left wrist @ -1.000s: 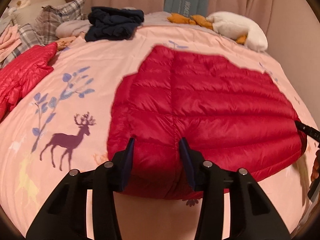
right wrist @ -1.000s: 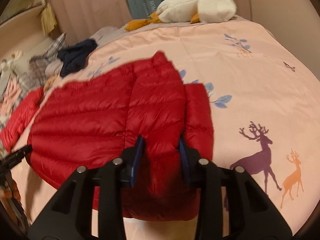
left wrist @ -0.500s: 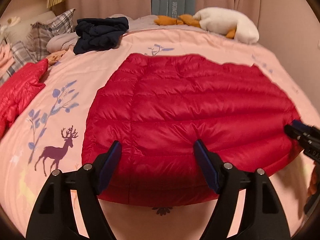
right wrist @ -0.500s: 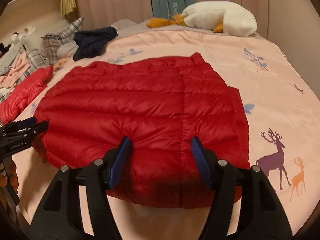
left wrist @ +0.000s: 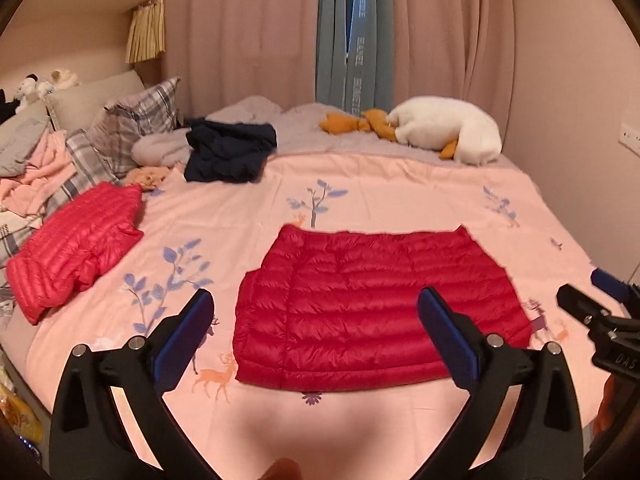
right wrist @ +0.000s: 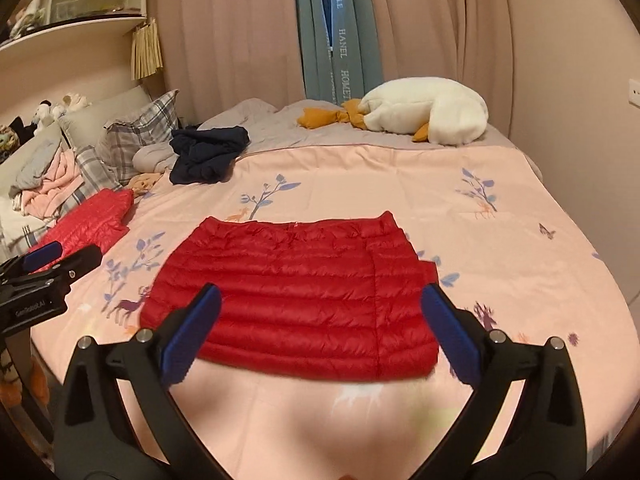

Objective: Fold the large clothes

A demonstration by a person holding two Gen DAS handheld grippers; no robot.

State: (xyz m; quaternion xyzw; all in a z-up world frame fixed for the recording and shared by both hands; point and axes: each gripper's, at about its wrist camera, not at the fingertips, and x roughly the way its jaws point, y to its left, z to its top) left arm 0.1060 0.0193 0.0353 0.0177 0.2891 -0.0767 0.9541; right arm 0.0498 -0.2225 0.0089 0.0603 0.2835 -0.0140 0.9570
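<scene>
My left gripper [left wrist: 316, 330] and right gripper [right wrist: 320, 330] have just been opening; both now stand wide apart with nothing between the blue pads. Beyond them the red jacket [left wrist: 376, 308] lies flat on the pink bedspread [left wrist: 400, 188], a puffy, glossy, rib-quilted rectangle.

Dim warm indoor light, heavy fisheye warp, blurry edges.

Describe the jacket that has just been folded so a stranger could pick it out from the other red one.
Start from the pink bedspread printed with deer and blue-leafed trees. Near its front edge, a dark red quilted jacket lies flat as a neat rectangle. The other red jacket is brighter, lies rumpled, and sits off to the left by the plaid pillows.
</scene>
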